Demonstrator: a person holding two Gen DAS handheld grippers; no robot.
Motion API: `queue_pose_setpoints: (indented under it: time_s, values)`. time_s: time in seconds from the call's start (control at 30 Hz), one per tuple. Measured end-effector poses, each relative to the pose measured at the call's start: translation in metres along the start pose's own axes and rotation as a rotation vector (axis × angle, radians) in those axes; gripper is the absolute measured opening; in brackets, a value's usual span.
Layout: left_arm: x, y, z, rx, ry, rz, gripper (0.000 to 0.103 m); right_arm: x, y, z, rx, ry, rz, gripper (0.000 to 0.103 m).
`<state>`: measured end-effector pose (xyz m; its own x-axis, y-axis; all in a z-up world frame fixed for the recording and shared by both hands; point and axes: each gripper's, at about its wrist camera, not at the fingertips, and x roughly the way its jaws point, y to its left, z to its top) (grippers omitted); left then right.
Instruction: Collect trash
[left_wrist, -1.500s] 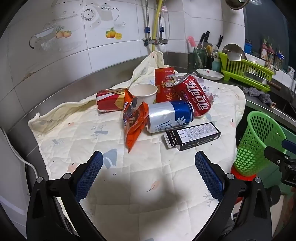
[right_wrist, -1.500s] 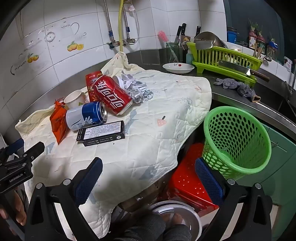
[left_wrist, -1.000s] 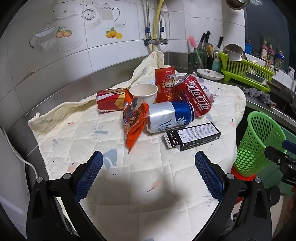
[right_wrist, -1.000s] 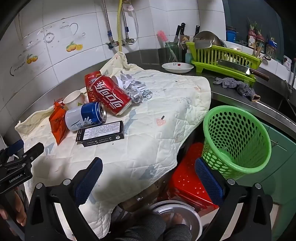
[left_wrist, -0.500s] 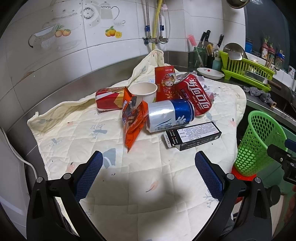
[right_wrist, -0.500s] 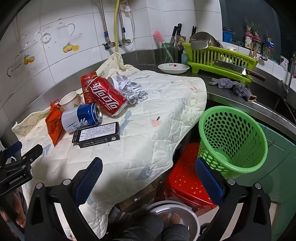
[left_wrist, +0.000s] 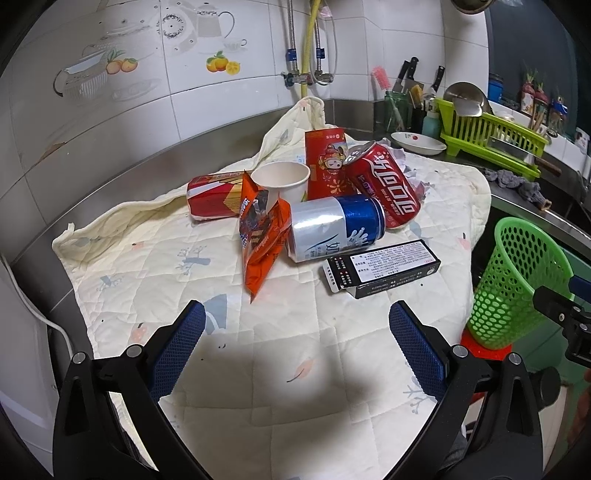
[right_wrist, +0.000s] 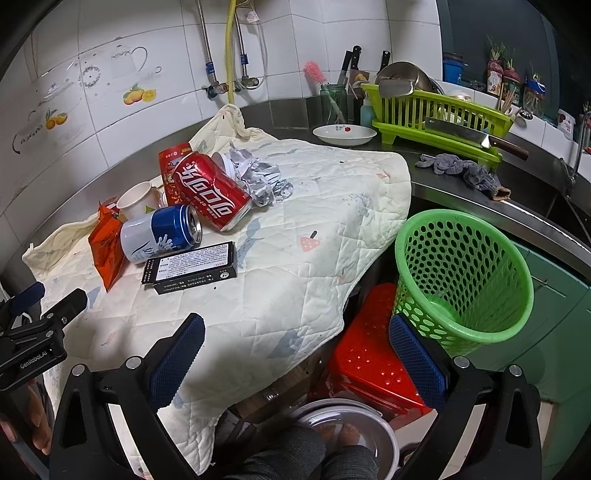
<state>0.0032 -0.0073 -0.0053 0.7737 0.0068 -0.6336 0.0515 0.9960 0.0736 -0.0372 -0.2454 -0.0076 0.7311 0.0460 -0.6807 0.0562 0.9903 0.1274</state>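
knives (right_wrist: 349, 66), probably, behind dish rack (right_wrist: 436, 110)

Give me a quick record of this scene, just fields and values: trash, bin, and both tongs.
trash: red can, blue can, black box, orange wrapper, paper cup, all on the cloth
bin: green basket, beside the counter, on a red stool
left tongs: open, holding nothing
right tongs: open, holding nothing

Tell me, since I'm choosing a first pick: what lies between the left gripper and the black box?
Only bare quilted cloth, as the left wrist view shows. The left gripper is open, short of the black box, with nothing in the way.
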Motion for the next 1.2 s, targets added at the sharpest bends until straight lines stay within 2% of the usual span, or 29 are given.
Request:
queue_pose_setpoints:
  time_s: [1.2]
  values:
    - [0.0036,0.0066,0.0003,-0.008,0.006,0.012,0.098,0.0051,0.0068,-0.0026,-0.017,0.007,0.013,0.097]
